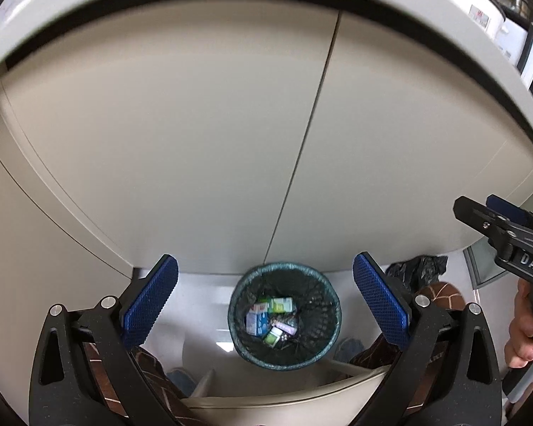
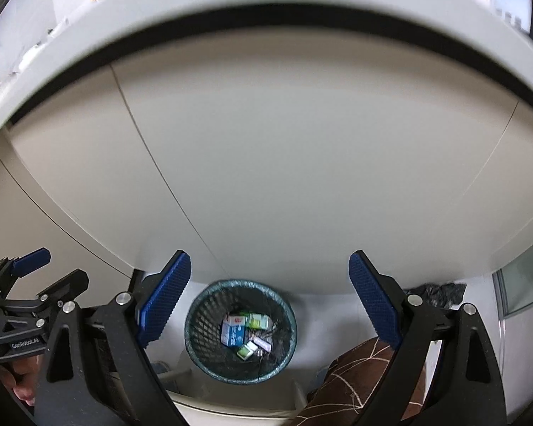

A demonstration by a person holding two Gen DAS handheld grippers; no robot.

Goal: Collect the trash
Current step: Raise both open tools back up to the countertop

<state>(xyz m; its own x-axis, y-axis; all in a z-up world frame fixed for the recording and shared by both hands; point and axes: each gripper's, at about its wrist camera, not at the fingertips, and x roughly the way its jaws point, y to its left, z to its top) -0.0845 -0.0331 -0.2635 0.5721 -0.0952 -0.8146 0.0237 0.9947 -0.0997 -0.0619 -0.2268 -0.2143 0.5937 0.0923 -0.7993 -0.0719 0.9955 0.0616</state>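
Note:
A round mesh waste bin (image 1: 238,301) with a dark liner stands on the pale floor below a cabinet; it also shows in the right wrist view (image 2: 199,319). Inside lie several small cartons: a blue and white one (image 1: 256,323) (image 2: 232,332) and green ones (image 1: 281,304) (image 2: 258,320). My left gripper (image 1: 264,305) is open and empty, high above the bin. My right gripper (image 2: 270,305) is also open and empty above the bin. Each gripper appears at the edge of the other's view, the right one (image 1: 486,213) and the left one (image 2: 49,269).
Beige cabinet doors (image 1: 195,142) under a white countertop edge (image 1: 408,10) fill the upper view. A black plastic bag (image 1: 419,269) lies on the floor right of the bin. The person's brown patterned trousers (image 2: 359,376) and slippers (image 1: 181,378) are below.

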